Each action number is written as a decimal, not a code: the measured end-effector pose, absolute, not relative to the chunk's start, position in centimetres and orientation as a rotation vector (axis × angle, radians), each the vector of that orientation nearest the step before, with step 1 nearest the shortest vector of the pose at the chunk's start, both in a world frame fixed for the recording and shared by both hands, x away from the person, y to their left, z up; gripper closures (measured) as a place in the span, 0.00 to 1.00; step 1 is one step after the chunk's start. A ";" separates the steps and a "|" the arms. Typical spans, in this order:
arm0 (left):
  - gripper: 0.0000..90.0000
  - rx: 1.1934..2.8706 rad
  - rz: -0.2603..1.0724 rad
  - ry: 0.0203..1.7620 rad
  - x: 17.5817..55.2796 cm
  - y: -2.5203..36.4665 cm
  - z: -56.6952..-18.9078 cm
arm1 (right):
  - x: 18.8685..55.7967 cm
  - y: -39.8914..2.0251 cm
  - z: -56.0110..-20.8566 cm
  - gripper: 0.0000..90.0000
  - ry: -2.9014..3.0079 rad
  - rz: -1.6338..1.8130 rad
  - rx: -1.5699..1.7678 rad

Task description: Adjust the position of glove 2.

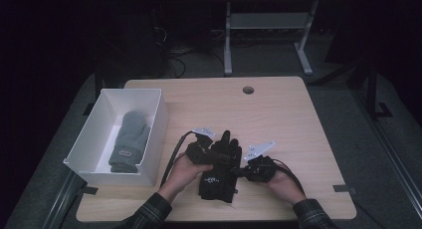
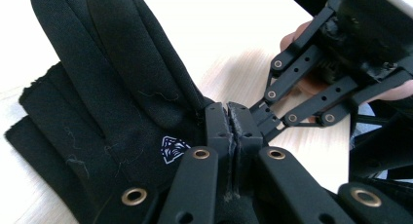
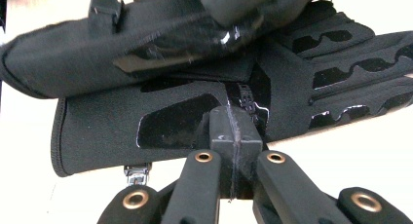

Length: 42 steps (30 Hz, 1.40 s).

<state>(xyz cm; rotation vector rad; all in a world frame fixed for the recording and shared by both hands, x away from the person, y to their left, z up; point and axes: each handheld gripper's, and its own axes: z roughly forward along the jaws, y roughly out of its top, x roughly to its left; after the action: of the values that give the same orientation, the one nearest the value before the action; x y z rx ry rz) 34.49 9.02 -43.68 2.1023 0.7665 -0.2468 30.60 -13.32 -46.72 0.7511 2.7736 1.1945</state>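
Note:
A pair of black gloves (image 1: 217, 176) lies near the table's front edge, fingers pointing away from the person. In the left gripper view one black glove (image 2: 112, 87) carries a small white logo (image 2: 174, 149). My left gripper (image 2: 234, 129) is shut on its edge, and in the high view the left gripper (image 1: 215, 156) comes in from the left. The right gripper view shows the glove's palm side (image 3: 160, 126) with glossy grip patches. My right gripper (image 3: 234, 131) is shut on that glove's edge, and the right gripper (image 1: 238, 172) meets the gloves from the right.
A white open box (image 1: 155, 132) stands at the table's left with a grey mitten (image 1: 130, 139) inside. A cable hole (image 1: 248, 90) sits near the far edge. Bare wood stretches to the right and behind the gloves. A metal stand (image 1: 268, 25) is on the floor beyond.

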 end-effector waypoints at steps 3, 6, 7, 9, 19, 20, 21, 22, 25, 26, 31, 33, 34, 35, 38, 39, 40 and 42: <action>0.98 2.101 -0.250 0.778 34.7 8.7 -44.0 | 30.7 -13.2 -46.8 1.00 2.774 1.206 0.753; 0.98 2.096 -0.262 0.799 34.9 8.3 -44.4 | 30.9 -12.8 -46.8 1.00 2.775 1.211 0.754; 0.98 2.097 -0.268 0.801 35.0 8.3 -44.5 | 30.9 -12.7 -46.8 1.00 2.777 1.209 0.748; 0.97 2.096 -0.271 0.800 35.1 8.1 -44.7 | 30.9 -12.6 -46.8 1.00 2.776 1.210 0.752; 0.99 2.098 -0.248 0.740 34.5 8.5 -43.7 | 31.1 -16.6 -46.2 0.79 2.683 1.175 0.824; 0.99 2.100 -0.255 0.738 34.3 8.2 -43.8 | 31.2 -17.2 -46.1 0.76 2.666 1.172 0.842; 0.99 2.106 -0.258 0.732 34.2 8.0 -43.8 | 31.3 -18.1 -46.1 0.68 2.640 1.172 0.878; 0.99 2.112 -0.267 0.726 34.0 7.7 -43.9 | 31.5 -18.8 -46.1 0.64 2.616 1.174 0.905; 0.99 2.137 -0.276 0.702 33.4 6.9 -44.2 | 32.1 -20.3 -46.3 0.48 2.551 1.171 0.989; 0.99 2.158 -0.274 0.691 33.2 6.6 -44.4 | 32.3 -20.6 -46.4 0.45 2.529 1.161 1.010; 0.99 2.235 -0.269 0.670 32.4 5.9 -44.8 | 33.0 -21.0 -47.1 0.36 2.459 1.091 1.064; 0.99 2.272 -0.246 0.657 32.0 5.8 -44.7 | 33.2 -20.9 -47.3 0.34 2.448 1.044 1.076; 0.99 2.282 -0.235 0.657 31.9 5.8 -44.7 | 33.3 -20.9 -47.5 0.32 2.441 1.035 1.068; 0.99 2.299 -0.226 0.647 31.9 5.9 -44.7 | 33.3 -20.9 -47.5 0.31 2.436 1.025 1.073; 0.99 2.335 -0.194 0.650 31.8 6.0 -44.8 | 33.4 -20.9 -47.7 0.29 2.420 1.026 1.087; 0.99 2.343 -0.188 0.652 31.8 6.1 -44.9 | 33.4 -21.0 -47.7 0.29 2.418 1.027 1.091; 0.99 2.349 -0.182 0.655 31.8 6.2 -44.9 | 33.4 -21.1 -47.8 0.28 2.414 1.036 1.097; 0.99 2.355 -0.172 0.667 31.6 6.4 -45.0 | 33.4 -21.2 -47.9 0.27 2.412 1.047 1.102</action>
<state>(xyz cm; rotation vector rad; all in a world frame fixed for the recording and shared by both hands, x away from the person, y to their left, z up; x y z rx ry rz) 31.63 6.38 -44.95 2.3552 0.6672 -0.1722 33.35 -21.23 -47.88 1.1024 2.4118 1.0472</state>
